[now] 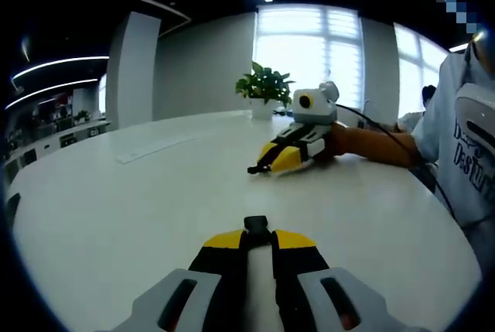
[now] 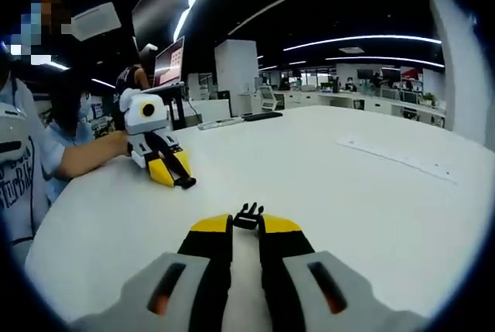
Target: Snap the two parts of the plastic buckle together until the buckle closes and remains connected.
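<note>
Between the tips of my left gripper (image 1: pixel 256 239) sits a black buckle part (image 1: pixel 256 225), low over the white table (image 1: pixel 116 208); the jaws are shut on it. My right gripper (image 2: pixel 246 227) is shut on the pronged black buckle part (image 2: pixel 247 214), prongs pointing away. Each gripper appears in the other's view: the right gripper (image 1: pixel 271 163) rests on the table with a black piece (image 1: pixel 255 168) at its tip, and the left gripper (image 2: pixel 176 176) lies at the left with a black tip (image 2: pixel 186 183). The two parts are well apart.
A person in a white shirt (image 1: pixel 464 146) sits at the table's edge, forearm (image 2: pixel 89 154) on the table. A potted plant (image 1: pixel 264 84) stands at the far side. A flat white strip (image 2: pixel 398 158) lies on the table. Monitors (image 2: pixel 168 61) stand beyond.
</note>
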